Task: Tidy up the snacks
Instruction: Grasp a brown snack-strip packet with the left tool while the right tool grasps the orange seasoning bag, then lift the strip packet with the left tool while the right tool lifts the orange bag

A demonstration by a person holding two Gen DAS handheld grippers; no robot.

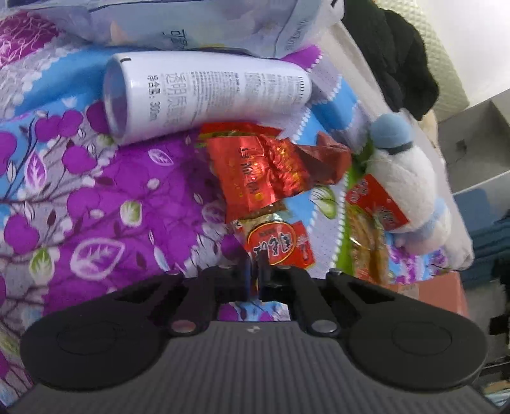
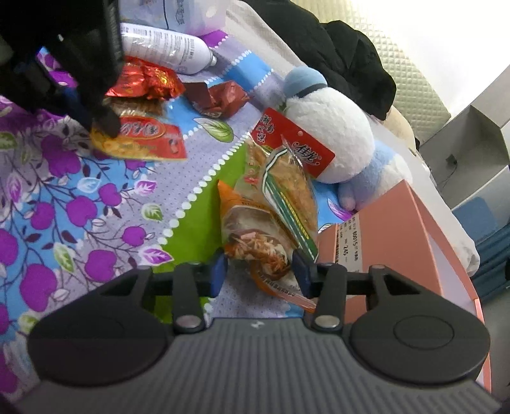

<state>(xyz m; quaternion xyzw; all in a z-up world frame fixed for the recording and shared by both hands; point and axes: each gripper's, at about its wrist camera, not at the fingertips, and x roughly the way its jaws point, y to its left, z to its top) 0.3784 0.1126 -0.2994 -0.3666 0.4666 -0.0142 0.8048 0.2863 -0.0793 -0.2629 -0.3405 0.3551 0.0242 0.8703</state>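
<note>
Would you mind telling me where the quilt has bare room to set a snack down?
The quilt lies bare left of the noodle packs, below the red-label snack. Crowded: around the spray can, red wrappers and plush toy.

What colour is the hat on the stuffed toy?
Light blue, with a dark band. The stuffed toy's hat shows best in the right wrist view.

A floral bedsheet (image 1: 95, 197) in purple, blue and green fills the ground ahead of both grippers. Ahead of the left gripper, a white spray can (image 1: 204, 92) lies on its side, with a pale plastic bag (image 1: 191, 22) beyond it. Ahead and to the right sits a white and blue plush toy (image 2: 331, 127), with dark clothing (image 2: 344, 54) behind it. Close on the right gripper's right stands a pink cardboard box (image 2: 398, 242).
</note>
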